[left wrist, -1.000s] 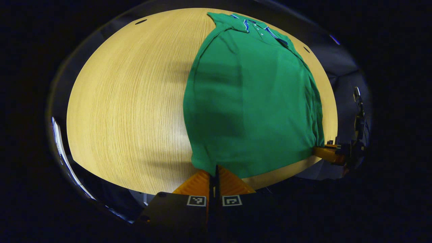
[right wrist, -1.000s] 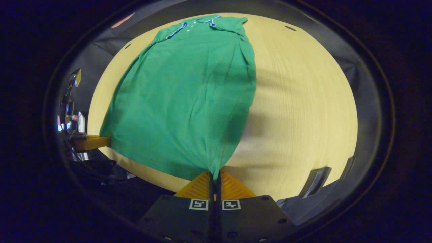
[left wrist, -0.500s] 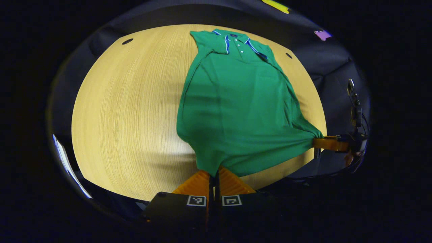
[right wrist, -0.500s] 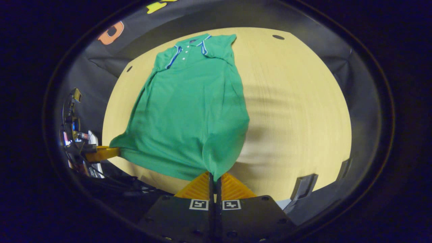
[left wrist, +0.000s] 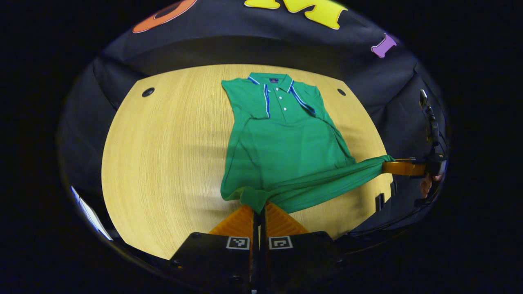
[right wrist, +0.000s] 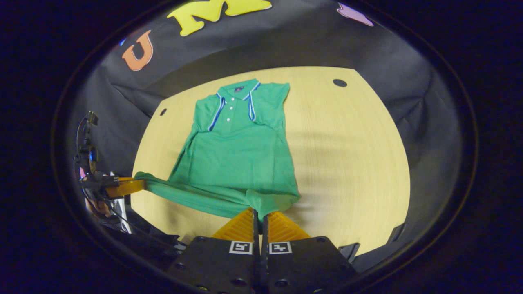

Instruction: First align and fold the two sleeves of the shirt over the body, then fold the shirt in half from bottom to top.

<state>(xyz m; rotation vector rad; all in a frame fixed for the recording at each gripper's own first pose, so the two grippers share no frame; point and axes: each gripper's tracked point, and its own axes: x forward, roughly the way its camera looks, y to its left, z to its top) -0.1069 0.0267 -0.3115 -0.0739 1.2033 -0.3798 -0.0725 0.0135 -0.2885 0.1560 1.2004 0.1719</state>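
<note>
Both grippers pinch the green shirt's (left wrist: 286,147) lifted near hem: left gripper (left wrist: 258,209), right gripper (right wrist: 260,215), jaws closed on cloth. The collar lies far on the table (left wrist: 163,155). Uneven carrying would likely skew the fold

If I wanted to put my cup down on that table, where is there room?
The table has a wide bare stretch between the shirt and the table's edge on the left gripper's side, and another on the right gripper's side. It is crowded at the near edge, where both grippers pinch the lifted hem.
</note>
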